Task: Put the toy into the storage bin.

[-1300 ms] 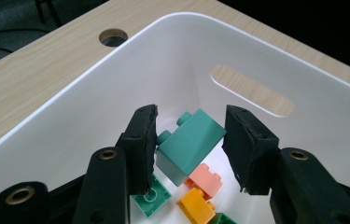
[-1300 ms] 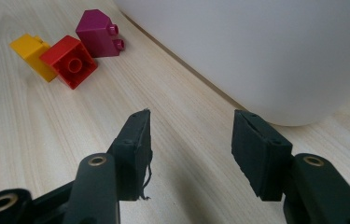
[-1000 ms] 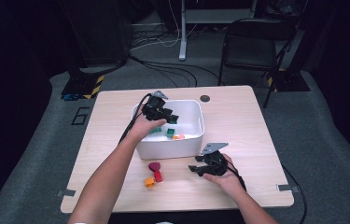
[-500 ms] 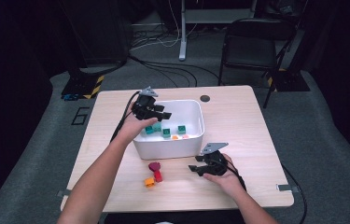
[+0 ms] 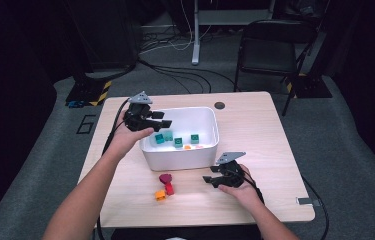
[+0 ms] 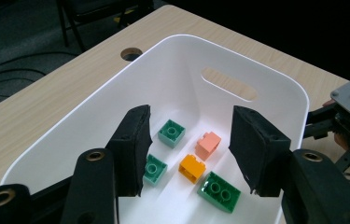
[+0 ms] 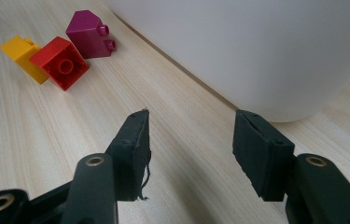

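Bin (image 6: pixel 275 84), white, green (image 6: pixel 171 132), orange (image 6: pixel 192 169), pink bricks (image 6: pixel 208 144) inside

Glossy plastic bin (image 6: pixel 275 79); matt wood-grain table (image 7: pixel 46 135).

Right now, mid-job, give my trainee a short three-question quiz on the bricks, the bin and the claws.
1. How many bricks lie in the white bin?
2. True or false: the left claw is clamped on a green brick.
3. Which brick on the table lies closest to the bin wall: A) the yellow brick, B) the red brick, C) the magenta brick?

Key
1. Five: three green, one orange brick, one pink brick.
2. False: its jaws stand apart above the bin with nothing between them.
3. C. The right claw, also open, rests over bare wood short of all three.
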